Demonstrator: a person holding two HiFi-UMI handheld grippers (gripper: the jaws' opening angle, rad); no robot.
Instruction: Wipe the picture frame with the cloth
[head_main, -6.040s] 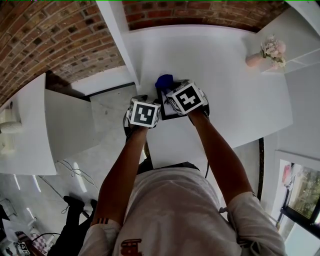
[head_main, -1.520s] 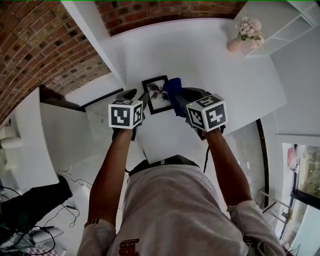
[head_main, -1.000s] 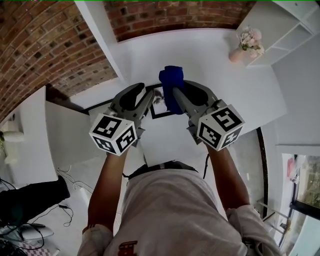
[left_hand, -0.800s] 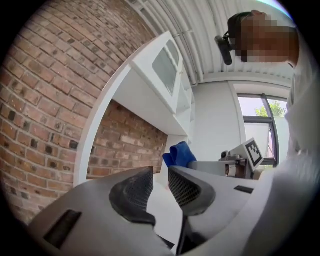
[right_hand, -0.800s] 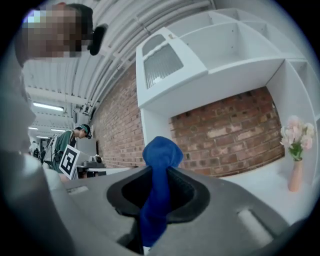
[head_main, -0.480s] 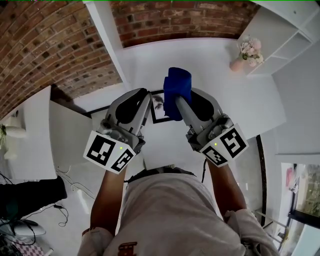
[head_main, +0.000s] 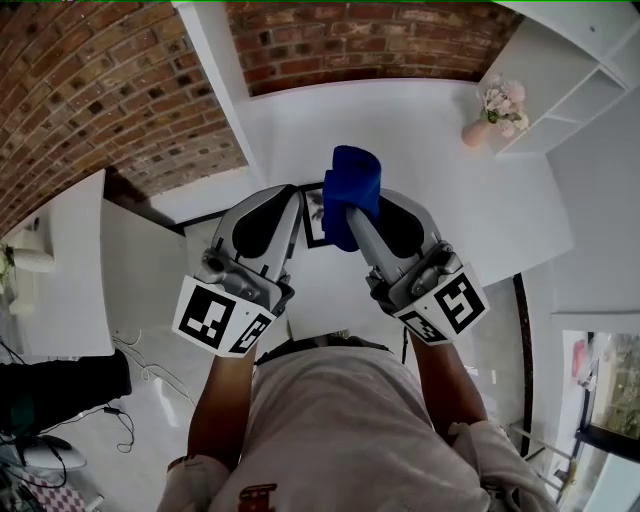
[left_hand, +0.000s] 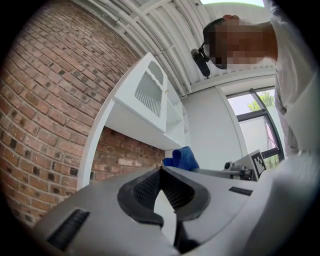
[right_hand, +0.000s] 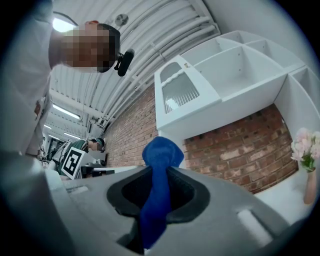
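Note:
The picture frame (head_main: 313, 215), black-edged with a dark print, lies flat on the white table (head_main: 450, 200); only a strip of it shows between my two raised grippers. My left gripper (head_main: 294, 197) is shut with nothing in it, and the left gripper view has its ribbed pads (left_hand: 150, 187) meeting at the tips. My right gripper (head_main: 349, 214) is shut on the blue cloth (head_main: 353, 188), which bulges out past the tips (right_hand: 161, 152). Both grippers hang above the frame, tilted upward and apart from it.
A pink vase of flowers (head_main: 488, 108) stands at the table's far right, below a white shelf unit (head_main: 590, 55). A brick wall (head_main: 110, 90) runs behind and to the left. A white wall cabinet (right_hand: 220, 85) hangs above the table. A lower white counter (head_main: 70, 270) sits at left.
Both grippers have risen off the frame and tipped upward, the right one carrying the cloth. The left jaws, open beside the frame earlier, have closed empty.

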